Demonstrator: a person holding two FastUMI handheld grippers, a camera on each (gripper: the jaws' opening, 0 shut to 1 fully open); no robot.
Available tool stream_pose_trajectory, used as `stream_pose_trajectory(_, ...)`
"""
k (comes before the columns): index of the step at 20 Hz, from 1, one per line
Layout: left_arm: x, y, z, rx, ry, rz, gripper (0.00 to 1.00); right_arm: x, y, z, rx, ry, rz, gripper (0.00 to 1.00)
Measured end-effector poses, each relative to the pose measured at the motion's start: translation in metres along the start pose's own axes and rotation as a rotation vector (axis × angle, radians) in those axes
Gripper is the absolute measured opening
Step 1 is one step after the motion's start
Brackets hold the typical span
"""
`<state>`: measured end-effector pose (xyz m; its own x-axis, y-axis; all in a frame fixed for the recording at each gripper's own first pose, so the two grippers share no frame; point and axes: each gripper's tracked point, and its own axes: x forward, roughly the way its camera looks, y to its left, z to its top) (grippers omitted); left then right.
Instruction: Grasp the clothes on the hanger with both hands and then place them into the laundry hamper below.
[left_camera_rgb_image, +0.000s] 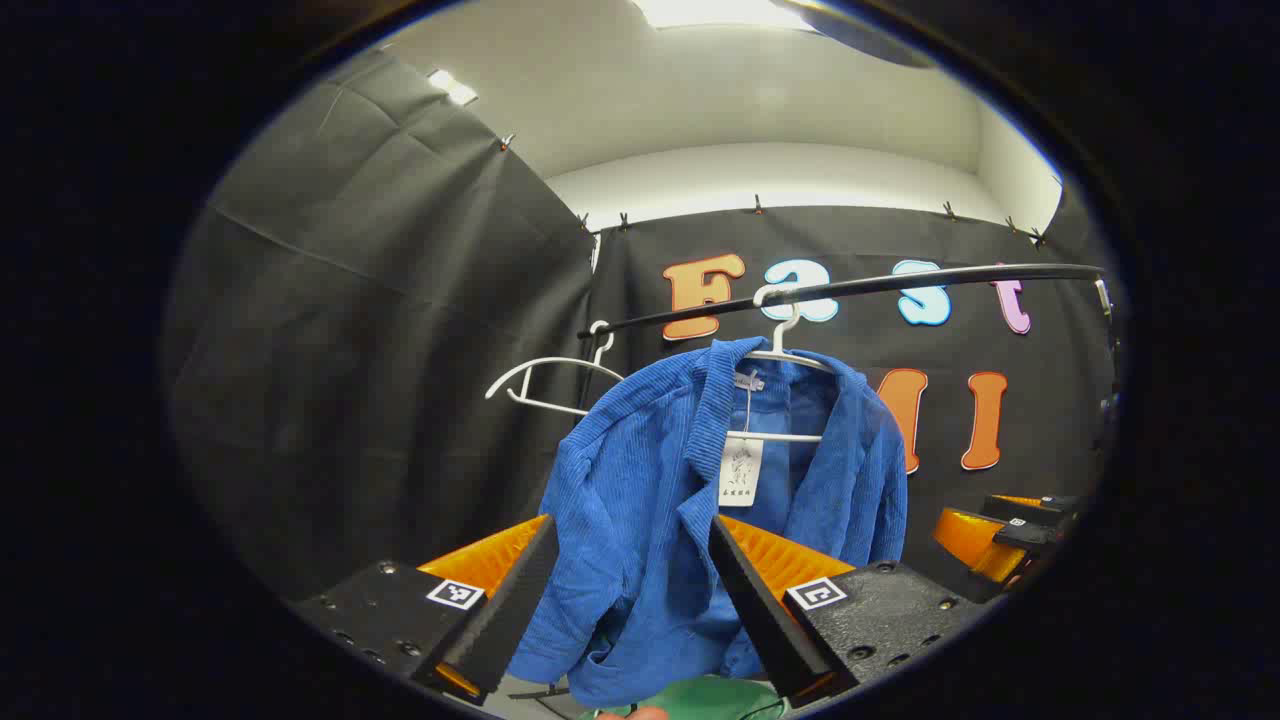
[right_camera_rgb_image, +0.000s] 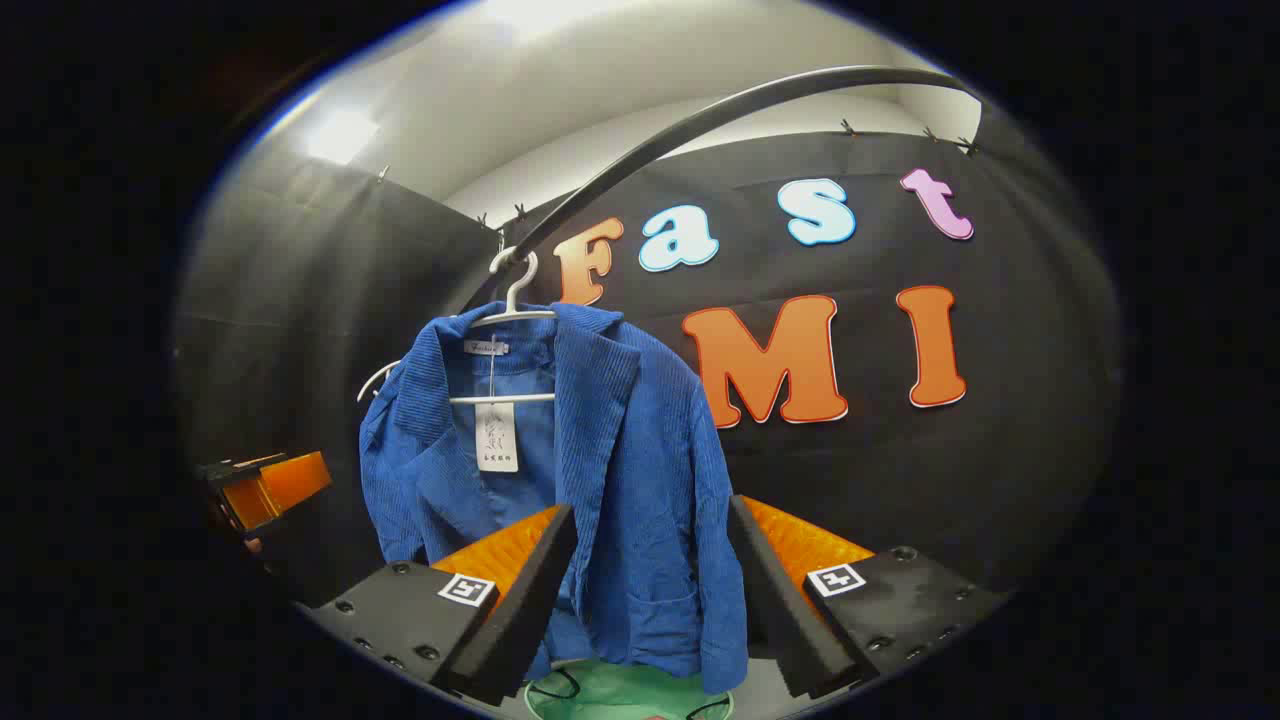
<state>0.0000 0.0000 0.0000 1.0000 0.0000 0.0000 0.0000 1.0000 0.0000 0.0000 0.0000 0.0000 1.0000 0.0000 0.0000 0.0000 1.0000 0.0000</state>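
Left gripper view: your left gripper (left_camera_rgb_image: 625, 590) gapes wide, blue jacket (left_camera_rgb_image: 660, 480) hanging ahead between its fingers; right gripper (right_camera_rgb_image: 650, 590) likewise spread; close both on cloth, then lift clear toward green hamper (right_camera_rgb_image: 620, 695) beneath.

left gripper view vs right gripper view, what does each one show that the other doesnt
Left gripper view alone: an empty white hanger in full on the rail, left of the blue jacket, and the right gripper at the right edge.

Right gripper view alone: the left gripper at the left edge.

Both: the jacket on its own hanger, its paper tag, the green hamper below, and open fingers in front.
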Motion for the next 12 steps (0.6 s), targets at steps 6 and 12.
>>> stream_pose_trajectory(6,0.005,-0.018,0.001,0.014,0.007,0.007,0.95,0.008,0.006,0.002,-0.002,-0.015,0.034,0.98)
stream_pose_trajectory(12,0.002,-0.034,-0.005,-0.005,0.026,0.006,0.95,0.019,0.000,0.001,0.040,-0.005,0.030,0.98)
